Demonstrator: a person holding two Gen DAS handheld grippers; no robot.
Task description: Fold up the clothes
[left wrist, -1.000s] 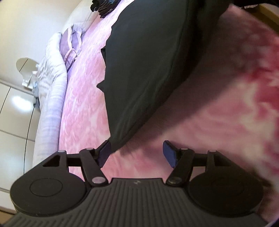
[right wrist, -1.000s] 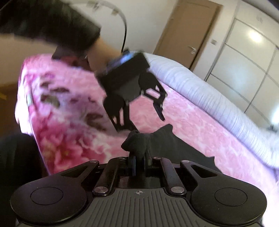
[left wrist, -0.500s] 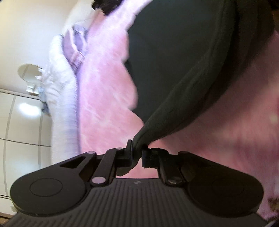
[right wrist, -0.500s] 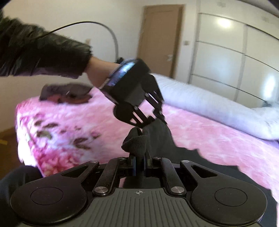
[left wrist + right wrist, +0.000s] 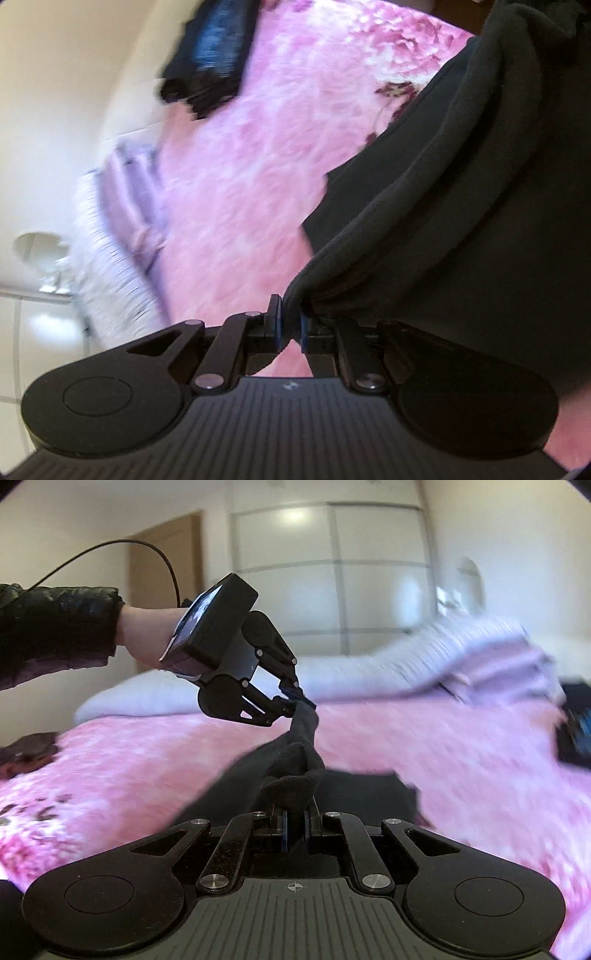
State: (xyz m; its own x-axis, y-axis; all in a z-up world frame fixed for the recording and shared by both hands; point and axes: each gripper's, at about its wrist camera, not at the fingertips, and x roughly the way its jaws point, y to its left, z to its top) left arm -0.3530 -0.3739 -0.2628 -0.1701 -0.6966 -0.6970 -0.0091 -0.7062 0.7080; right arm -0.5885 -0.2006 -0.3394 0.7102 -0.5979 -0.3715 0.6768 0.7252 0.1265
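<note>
Both sets of jaws are clamped on one black garment (image 5: 295, 786): the left gripper (image 5: 290, 328) and right gripper (image 5: 294, 825) each pinch an edge, lifting it off the pink bed (image 5: 424, 746), probably to spread it for folding

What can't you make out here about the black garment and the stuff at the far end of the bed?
- Black garment: type unclear; the left wrist view's edge cuts it off.
- Dark bundle: motion blur hides what it is.
- Pillows: smeared by blur in the right wrist view.
</note>
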